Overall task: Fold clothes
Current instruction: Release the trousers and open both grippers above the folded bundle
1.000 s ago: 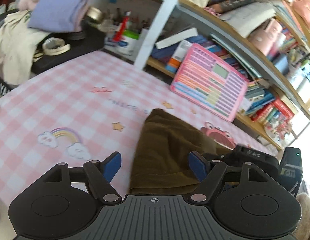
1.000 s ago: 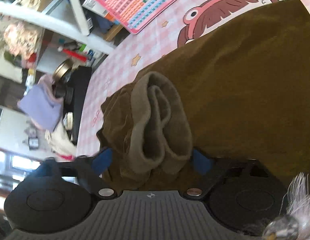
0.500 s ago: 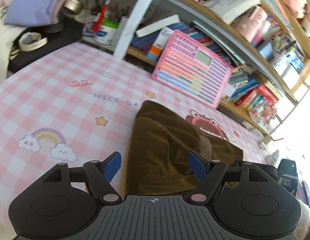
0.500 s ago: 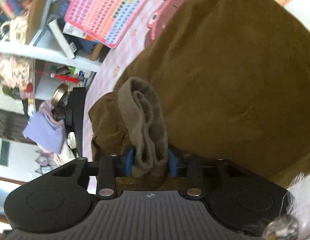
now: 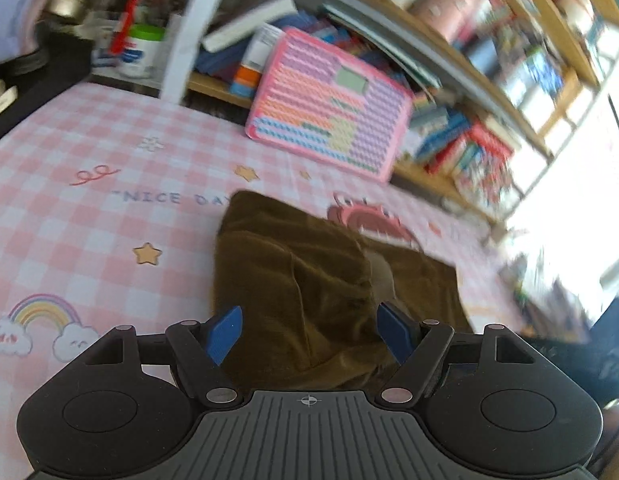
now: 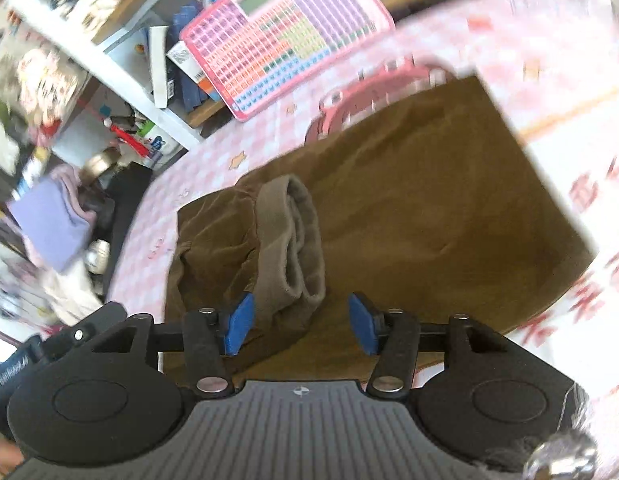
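Observation:
A brown garment [image 5: 293, 264] lies folded on the pink checked tablecloth [image 5: 69, 168]. My left gripper [image 5: 309, 336] hovers open over its near end, with the blue pads on either side of the cloth and not pressing it. In the right wrist view the garment [image 6: 429, 208] spreads away to the right, and a rolled grey-brown band [image 6: 289, 240] lies on top of it. My right gripper [image 6: 301, 324] is opening. The end of the band sits between its jaws near the left pad, and the right pad stands clear of it.
A pink toy keyboard panel [image 5: 329, 124] leans against crowded bookshelves [image 5: 489, 148] behind the table. A white post [image 5: 189, 28] stands at the back left. Beside it a black stand [image 6: 125, 200] carries jars, and a lavender cloth [image 6: 53, 220] is near it.
The right jaws squeezed the rolled band half a second ago and have now spread off it, with the gripper drawn back. The left gripper has slid further over the garment.

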`<state>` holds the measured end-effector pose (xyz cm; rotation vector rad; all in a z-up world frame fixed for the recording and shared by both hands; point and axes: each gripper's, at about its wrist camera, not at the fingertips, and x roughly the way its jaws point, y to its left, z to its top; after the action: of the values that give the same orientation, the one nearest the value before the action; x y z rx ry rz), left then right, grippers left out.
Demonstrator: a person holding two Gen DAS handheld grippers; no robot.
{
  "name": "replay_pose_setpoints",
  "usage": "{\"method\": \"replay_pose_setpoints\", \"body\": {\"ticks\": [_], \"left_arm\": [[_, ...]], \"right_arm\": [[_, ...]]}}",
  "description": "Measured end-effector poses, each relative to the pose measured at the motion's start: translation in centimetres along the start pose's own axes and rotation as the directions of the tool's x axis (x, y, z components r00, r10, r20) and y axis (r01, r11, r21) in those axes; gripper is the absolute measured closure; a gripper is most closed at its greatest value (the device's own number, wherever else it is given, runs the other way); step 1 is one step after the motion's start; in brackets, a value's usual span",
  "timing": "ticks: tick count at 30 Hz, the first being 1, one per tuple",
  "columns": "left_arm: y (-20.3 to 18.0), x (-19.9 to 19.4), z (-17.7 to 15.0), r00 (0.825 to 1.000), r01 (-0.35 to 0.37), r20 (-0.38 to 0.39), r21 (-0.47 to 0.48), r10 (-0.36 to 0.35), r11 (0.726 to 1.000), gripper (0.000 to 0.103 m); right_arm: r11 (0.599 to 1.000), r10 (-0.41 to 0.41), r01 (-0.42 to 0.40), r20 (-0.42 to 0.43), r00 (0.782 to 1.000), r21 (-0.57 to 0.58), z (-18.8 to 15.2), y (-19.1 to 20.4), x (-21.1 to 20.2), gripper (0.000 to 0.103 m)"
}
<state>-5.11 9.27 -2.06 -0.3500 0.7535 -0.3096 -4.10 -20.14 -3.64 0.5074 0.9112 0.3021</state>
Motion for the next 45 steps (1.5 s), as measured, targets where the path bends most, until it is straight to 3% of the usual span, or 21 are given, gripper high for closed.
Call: {"method": "replay_pose_setpoints", "body": {"ticks": [4, 9, 16, 20, 27, 35, 45], "left_arm": [[-0.8, 1.0, -0.3, 0.999, 0.006, -0.053, 0.082, -0.002, 0.997, 0.026], [-0.9, 1.5, -0.3, 0.996, 0.046, -0.084, 0.11, -0.037, 0.993, 0.026], [-1.8, 2.4, -0.7, 0.992, 0.054, -0.118, 0.176, -0.033, 0.983, 0.026], [-2.8, 2.9, -1.1, 0.991, 0.052, -0.134, 0.228, -0.021, 0.972, 0.026], [-3.5, 2.9, -1.4, 0.991, 0.06, -0.131, 0.236, -0.029, 0.97, 0.026], [-4.3, 2.5, -1.2, 0.997, 0.003, -0.082, 0.216, 0.015, 0.976, 0.026], [-7.5, 4.2, -0.8, 0.988, -0.152, 0.0, 0.126, 0.154, 0.98, 0.026]], "right_arm": [[0.965, -0.156, 0.17, 0.083, 0.984, -0.199, -1.5, 2.4, -1.3, 0.049], [0.869, -0.337, 0.375, 0.167, 0.926, -0.322, -3.8, 4.4, -1.1, 0.037], [0.857, -0.397, 0.432, 0.175, 0.901, -0.28, -4.8, 3.7, -1.9, 0.033], [0.858, -0.408, 0.44, 0.169, 0.897, -0.265, -5.5, 3.5, -2.7, 0.028], [0.855, -0.399, 0.433, 0.171, 0.901, -0.284, -6.1, 3.5, -3.4, 0.026], [0.863, -0.307, 0.355, 0.185, 0.933, -0.359, -4.6, 3.6, -3.2, 0.026], [0.831, -0.143, 0.205, 0.157, 0.977, -0.517, -0.9, 1.3, -2.5, 0.025]]}}
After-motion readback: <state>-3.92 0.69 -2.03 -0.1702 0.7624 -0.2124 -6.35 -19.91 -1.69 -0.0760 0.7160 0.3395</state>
